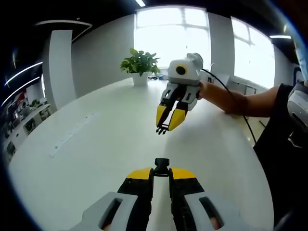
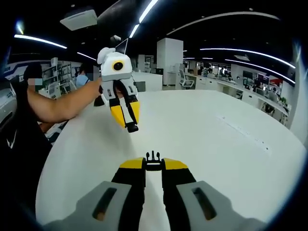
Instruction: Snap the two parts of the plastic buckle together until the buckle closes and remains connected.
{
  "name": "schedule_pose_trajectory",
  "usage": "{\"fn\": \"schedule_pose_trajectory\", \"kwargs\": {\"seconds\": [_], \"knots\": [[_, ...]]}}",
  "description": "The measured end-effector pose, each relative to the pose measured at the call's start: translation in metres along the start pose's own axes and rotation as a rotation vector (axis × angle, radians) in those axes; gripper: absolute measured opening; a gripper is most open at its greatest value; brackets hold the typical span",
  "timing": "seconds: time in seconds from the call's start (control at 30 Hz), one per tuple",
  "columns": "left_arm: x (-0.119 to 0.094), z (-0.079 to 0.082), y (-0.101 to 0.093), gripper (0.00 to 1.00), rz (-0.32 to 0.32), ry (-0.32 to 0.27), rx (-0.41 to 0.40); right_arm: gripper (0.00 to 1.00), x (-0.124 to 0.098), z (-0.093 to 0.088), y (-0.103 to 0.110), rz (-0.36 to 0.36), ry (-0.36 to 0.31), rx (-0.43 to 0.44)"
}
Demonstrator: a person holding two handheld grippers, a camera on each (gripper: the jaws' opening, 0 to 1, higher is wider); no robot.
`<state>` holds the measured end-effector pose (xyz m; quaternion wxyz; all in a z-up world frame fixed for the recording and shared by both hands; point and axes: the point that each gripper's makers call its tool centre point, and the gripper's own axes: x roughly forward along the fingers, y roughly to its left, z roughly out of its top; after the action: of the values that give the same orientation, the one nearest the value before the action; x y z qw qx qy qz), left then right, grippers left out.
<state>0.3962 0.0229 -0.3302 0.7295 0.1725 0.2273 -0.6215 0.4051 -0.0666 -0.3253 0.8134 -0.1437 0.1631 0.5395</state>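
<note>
My left gripper [image 1: 161,173] is shut on the black socket half of the buckle [image 1: 161,165], which sticks out past its yellow tips. The right gripper [image 1: 168,126] hangs in the air opposite, shut on the pronged half [image 1: 161,129], with a gap between the two parts. In the right gripper view, my right gripper [image 2: 153,167] pinches the pronged half [image 2: 153,158], prongs pointing forward. There the left gripper [image 2: 129,121] faces it from the upper left, the socket half [image 2: 132,128] at its tips. Both parts hover over the white table [image 1: 96,154].
A potted plant [image 1: 140,64] stands at the table's far end below bright windows. A pale strip [image 1: 71,134] lies on the table to the left. A person's forearm [image 1: 250,102] and a black cable [image 1: 243,115] reach in from the right. Office desks [image 2: 250,94] lie beyond the table.
</note>
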Motion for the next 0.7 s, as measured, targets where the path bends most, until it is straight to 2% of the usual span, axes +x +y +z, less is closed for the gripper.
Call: {"fn": "schedule_pose_trajectory", "kwargs": {"seconds": [0.7], "knots": [[-0.005, -0.011, -0.014, 0.11, -0.019, -0.001, -0.002, 0.12, -0.006, -0.007, 0.017, 0.010, -0.003, -0.009]]}}
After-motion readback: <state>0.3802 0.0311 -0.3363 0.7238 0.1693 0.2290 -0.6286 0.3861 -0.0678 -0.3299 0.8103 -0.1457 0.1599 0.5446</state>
